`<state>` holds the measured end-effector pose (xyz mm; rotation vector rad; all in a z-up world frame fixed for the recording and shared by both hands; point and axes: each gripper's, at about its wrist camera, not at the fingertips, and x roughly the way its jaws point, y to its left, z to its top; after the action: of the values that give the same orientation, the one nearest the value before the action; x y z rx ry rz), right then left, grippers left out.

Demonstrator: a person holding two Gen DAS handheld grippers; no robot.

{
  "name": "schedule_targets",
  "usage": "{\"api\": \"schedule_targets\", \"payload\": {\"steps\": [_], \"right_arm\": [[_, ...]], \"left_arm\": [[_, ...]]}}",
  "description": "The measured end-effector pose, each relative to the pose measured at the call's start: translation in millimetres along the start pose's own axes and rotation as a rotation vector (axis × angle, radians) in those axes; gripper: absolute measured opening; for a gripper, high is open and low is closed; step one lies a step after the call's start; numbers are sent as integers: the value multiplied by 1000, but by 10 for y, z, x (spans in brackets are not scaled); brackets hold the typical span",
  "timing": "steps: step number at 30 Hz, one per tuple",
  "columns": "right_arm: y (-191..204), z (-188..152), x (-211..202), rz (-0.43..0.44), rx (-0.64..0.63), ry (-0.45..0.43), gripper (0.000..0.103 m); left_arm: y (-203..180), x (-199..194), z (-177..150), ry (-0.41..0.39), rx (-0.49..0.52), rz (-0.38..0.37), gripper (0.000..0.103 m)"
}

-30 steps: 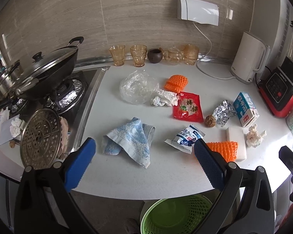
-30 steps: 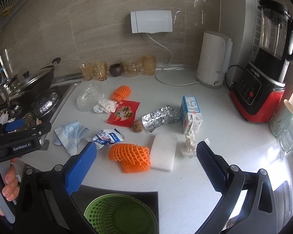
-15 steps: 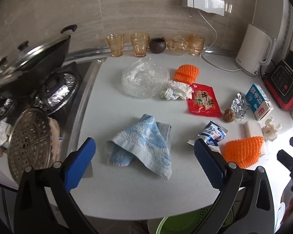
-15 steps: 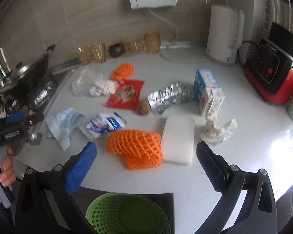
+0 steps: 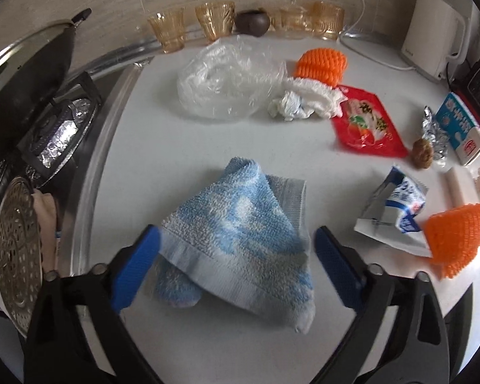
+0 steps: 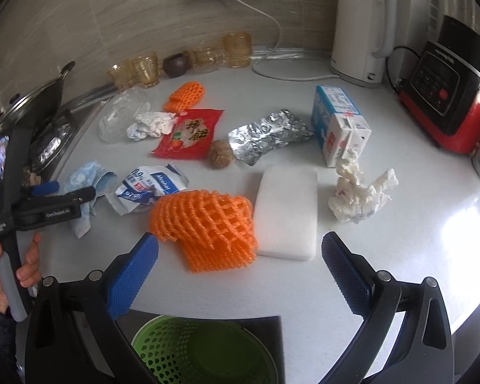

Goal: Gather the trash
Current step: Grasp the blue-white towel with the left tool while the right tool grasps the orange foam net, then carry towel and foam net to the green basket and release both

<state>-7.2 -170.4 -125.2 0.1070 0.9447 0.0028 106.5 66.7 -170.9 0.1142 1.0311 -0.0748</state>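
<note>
Left wrist view: left gripper (image 5: 236,249), jaws wide but closing, straddles the blue towel (image 5: 240,224). Right gripper (image 6: 240,256) hangs wide and empty above the orange foam net (image 6: 204,224), green basket (image 6: 204,352) below.

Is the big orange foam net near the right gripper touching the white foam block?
Touching. The right wrist view shows the orange foam net's right edge lying against and partly over the white foam block's left side, with no counter visible between them.

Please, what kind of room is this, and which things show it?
Most likely a home kitchen. A gas stove with a lidded wok sits beside the white counter, and an electric kettle and a red blender base stand near the tiled wall.
</note>
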Motion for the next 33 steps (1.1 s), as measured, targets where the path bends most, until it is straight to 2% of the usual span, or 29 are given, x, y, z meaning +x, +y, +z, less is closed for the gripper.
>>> {"api": "schedule_targets", "payload": {"steps": [4, 7, 9, 12, 17, 23, 28, 29, 33], "right_arm": [[-38, -31, -9, -22, 36, 0, 101], [-29, -58, 11, -39, 56, 7, 101], [3, -73, 45, -50, 74, 15, 101], [76, -90, 122, -60, 92, 30, 101], [194, -102, 283, -104, 120, 47, 101], [300, 30, 321, -122, 128, 14, 98], [370, 127, 494, -106, 115, 27, 98], [361, 132, 551, -110, 129, 39, 96], [341, 106, 652, -127, 174, 73, 63]], "left_arm": [[56, 78, 24, 11, 5, -11, 75], [57, 98, 52, 8, 35, -7, 61], [56, 139, 62, 20, 62, 6, 41], [75, 171, 89, 20, 85, 8, 30], [138, 166, 138, 19, 139, -56, 26], [201, 115, 147, 19, 223, -156, 25], [248, 124, 134, 28, 295, -217, 25], [260, 125, 138, 31, 305, -231, 25], [284, 129, 157, 34, 345, -271, 25]]}}
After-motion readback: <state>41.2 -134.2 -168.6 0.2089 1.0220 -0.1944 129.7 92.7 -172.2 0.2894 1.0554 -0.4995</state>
